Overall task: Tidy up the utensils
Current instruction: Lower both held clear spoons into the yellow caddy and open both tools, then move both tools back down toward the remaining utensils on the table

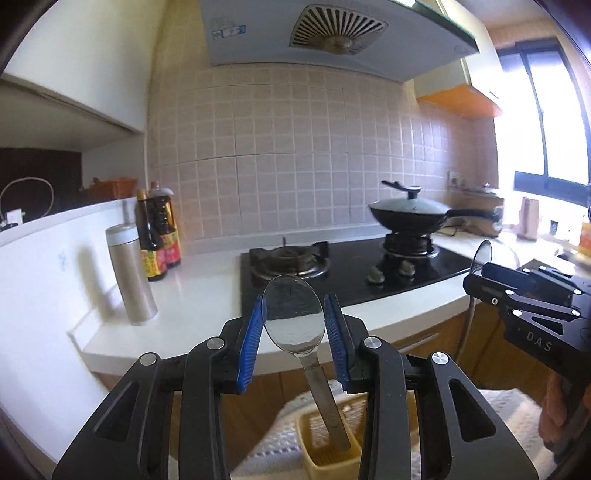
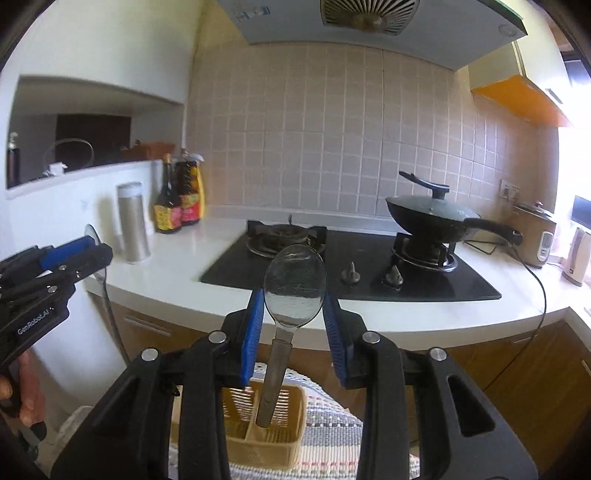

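Left gripper (image 1: 294,325) fingers clamp spoon (image 1: 293,314) upright; right gripper (image 2: 294,325) likewise, second spoon (image 2: 294,291), above basket (image 2: 266,439).

Two hand-held grippers are in view, the left hand-held gripper (image 1: 294,328) and the right hand-held gripper (image 2: 294,325), each closed on a spoon. That makes two metal spoons: the left spoon (image 1: 293,314) and the right spoon (image 2: 294,286). One yellow utensil basket (image 2: 266,432) sits below them on one woven mat (image 2: 332,424). On the desk (image 2: 177,266) stand two sauce bottles (image 2: 181,195) and one steel flask (image 2: 133,221). The one hob (image 2: 354,269) has two burners and two knobs, and carries one lidded wok (image 2: 436,218). One range hood (image 1: 332,33) hangs above.
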`<move>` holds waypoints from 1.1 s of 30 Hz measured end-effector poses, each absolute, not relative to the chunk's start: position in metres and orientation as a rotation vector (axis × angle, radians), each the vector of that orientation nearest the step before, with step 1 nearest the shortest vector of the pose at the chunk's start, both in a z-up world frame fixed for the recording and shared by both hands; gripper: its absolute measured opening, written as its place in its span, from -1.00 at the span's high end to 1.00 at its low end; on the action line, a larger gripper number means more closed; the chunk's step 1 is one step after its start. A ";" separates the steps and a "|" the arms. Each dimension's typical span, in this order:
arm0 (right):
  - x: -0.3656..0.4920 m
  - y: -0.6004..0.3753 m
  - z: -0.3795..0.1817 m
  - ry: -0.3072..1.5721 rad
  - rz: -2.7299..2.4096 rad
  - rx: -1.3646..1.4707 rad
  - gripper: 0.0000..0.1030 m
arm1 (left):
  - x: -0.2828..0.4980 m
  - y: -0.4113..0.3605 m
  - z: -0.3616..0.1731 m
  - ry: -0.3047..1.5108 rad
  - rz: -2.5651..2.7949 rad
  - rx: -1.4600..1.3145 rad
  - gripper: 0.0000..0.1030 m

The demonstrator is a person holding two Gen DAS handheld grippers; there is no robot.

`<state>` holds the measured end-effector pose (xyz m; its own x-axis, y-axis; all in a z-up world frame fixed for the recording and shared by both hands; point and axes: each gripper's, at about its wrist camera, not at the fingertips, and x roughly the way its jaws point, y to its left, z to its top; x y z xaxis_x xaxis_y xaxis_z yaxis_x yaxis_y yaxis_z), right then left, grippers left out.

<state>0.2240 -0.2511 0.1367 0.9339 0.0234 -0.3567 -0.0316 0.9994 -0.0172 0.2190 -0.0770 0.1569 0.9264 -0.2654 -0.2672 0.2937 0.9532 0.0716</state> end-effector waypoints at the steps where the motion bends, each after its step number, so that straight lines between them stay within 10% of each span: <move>1: 0.231 -0.250 0.129 0.377 0.022 -0.027 0.42 | 0.223 -0.079 0.151 0.254 -0.284 0.117 0.38; 22: 0.257 -0.248 0.061 0.563 0.055 -0.032 0.40 | 0.245 -0.084 0.090 0.371 -0.322 0.128 0.29; 25: 0.251 -0.252 0.064 0.576 0.068 -0.018 -0.01 | 0.239 -0.081 0.091 0.387 -0.346 0.114 0.11; 33: 0.215 -0.255 0.082 0.563 0.046 -0.017 -0.03 | 0.212 -0.061 0.108 0.439 -0.414 0.033 -0.05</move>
<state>0.2150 -0.2550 0.0823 0.8447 0.0385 -0.5338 -0.0479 0.9988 -0.0037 0.2117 -0.0606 0.1076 0.8234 -0.3820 -0.4196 0.3961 0.9164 -0.0572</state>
